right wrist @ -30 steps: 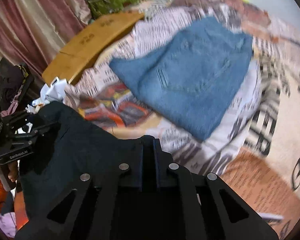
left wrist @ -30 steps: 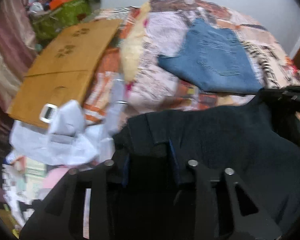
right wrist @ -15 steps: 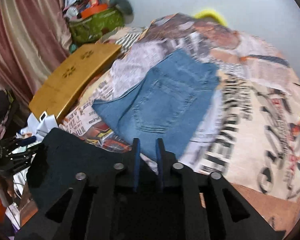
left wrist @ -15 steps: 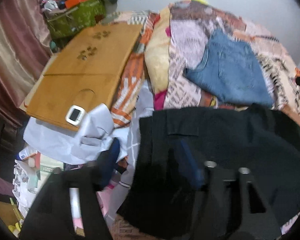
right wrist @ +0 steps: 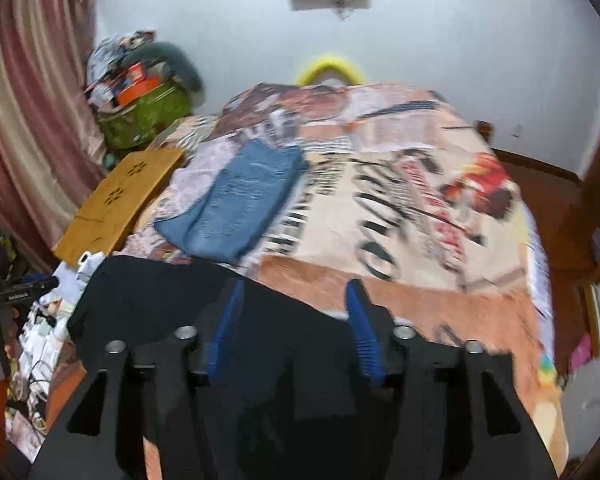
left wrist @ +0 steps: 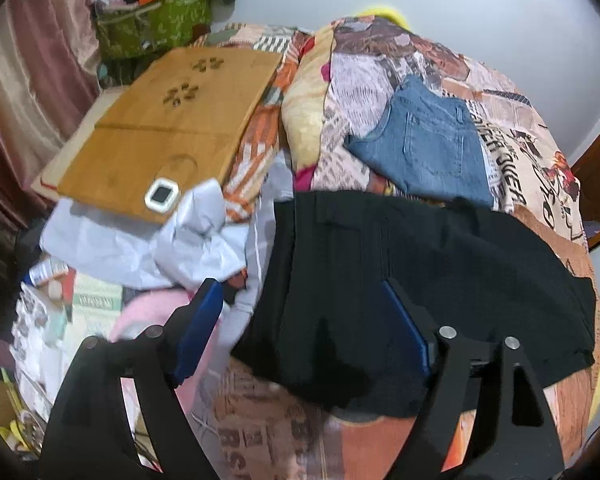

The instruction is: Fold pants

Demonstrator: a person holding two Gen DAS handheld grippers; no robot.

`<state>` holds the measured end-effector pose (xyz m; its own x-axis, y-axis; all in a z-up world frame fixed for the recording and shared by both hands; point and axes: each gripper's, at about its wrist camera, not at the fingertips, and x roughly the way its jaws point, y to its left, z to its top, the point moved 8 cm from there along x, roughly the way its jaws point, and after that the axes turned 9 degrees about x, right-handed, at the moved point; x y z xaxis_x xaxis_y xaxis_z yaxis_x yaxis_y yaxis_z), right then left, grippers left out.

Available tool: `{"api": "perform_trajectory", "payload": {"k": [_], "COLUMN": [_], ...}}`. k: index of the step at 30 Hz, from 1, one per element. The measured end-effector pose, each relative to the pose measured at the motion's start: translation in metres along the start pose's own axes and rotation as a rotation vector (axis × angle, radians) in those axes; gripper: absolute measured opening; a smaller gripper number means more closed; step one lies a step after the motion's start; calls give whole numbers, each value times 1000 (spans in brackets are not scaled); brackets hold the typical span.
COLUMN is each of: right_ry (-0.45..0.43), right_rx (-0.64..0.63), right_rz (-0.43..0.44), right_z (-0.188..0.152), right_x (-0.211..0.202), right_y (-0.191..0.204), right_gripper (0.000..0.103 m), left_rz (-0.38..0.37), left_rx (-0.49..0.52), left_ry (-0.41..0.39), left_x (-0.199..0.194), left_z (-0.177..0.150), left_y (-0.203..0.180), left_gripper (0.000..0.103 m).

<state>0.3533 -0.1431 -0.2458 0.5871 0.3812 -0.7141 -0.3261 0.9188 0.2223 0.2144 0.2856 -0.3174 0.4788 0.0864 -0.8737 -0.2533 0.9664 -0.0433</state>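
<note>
Folded black pants (left wrist: pixel 420 280) lie flat on the patterned bedspread at the bed's near edge; they also show in the right wrist view (right wrist: pixel 172 304). My left gripper (left wrist: pixel 304 324) is open above the pants' left end, empty. My right gripper (right wrist: pixel 292 320) is open above the pants' right part, empty. The left gripper (right wrist: pixel 12 292) shows at the far left of the right wrist view. Folded blue jeans (left wrist: pixel 428 144) lie farther back on the bed, also in the right wrist view (right wrist: pixel 240 204).
A wooden lap tray (left wrist: pixel 164 128) with a small white device (left wrist: pixel 162 196) lies left of the bed. Crumpled white cloth (left wrist: pixel 148 244) and clutter sit below it. A green bag (left wrist: pixel 160 24) stands by the curtain. A wall (right wrist: pixel 420 32) is behind the bed.
Both grippers have opened and let go of the black pants, which now lie flat on the bed. Both grippers have pulled back and tilted up.
</note>
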Motion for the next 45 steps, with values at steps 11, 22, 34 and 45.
{"api": "perform_trajectory", "payload": {"k": [11,22,34,45], "right_ry": [50,131,105,36], "right_rx": [237,471,602,579], "right_rz": [-192,-211,-182,-186], "right_z": [-82,-164,-174,-153], "right_x": [-35,-40,-17,-28], "right_y": [-119,-175,-200,-196], "right_gripper": [57,57,51,10], "left_rz": [-126,-59,141,146], "left_rx": [-128,-89,5,40], "left_ry": [129,169,117,-15], "left_x": [30,54,48,9], "left_z": [-55,-67,-62,-31], "left_y": [-17,-40,-35,-32], "left_gripper": [80,79,31,15]}}
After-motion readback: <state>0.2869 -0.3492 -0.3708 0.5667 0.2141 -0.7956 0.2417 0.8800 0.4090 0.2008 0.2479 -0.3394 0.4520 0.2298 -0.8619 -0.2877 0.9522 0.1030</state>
